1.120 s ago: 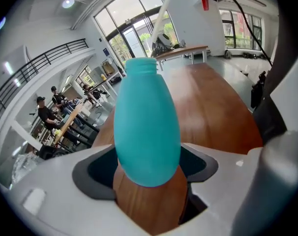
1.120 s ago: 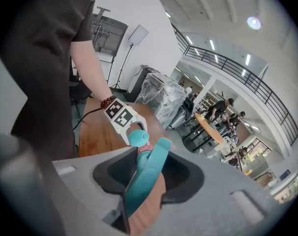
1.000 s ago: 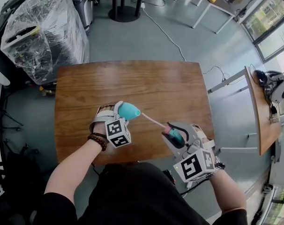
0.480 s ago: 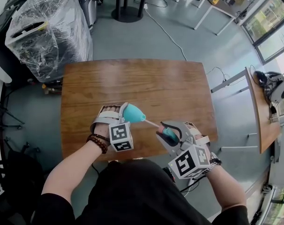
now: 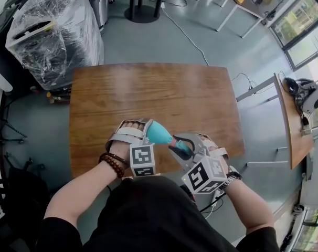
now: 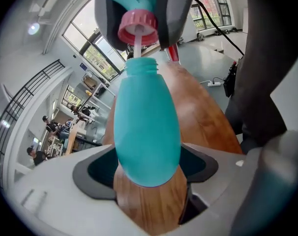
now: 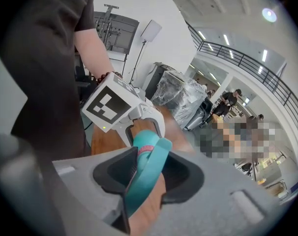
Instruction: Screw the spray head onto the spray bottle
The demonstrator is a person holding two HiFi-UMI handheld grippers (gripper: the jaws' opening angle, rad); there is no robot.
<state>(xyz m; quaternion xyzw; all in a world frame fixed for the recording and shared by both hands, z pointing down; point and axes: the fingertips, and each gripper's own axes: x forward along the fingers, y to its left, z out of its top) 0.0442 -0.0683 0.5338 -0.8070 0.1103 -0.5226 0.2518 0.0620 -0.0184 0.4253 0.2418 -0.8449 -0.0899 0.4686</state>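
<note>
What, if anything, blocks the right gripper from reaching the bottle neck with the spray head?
Likely nothing, so yes: the spray head hangs just above the neck of the bottle, its tube inside, nothing between.

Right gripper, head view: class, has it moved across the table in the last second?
Yes: the right gripper has shifted left over the wooden table, toward the spray bottle.

Brown wooden table (image 5: 148,88) sits mid-frame, grain running left to right, corners rounded, its near edge against the person at the bottom. It stands on grey floor (image 5: 138,43). A white cable (image 5: 186,32) trails across that floor at upper centre, and there's a plastic-wrapped bundle (image 5: 54,35) upper left.
</note>
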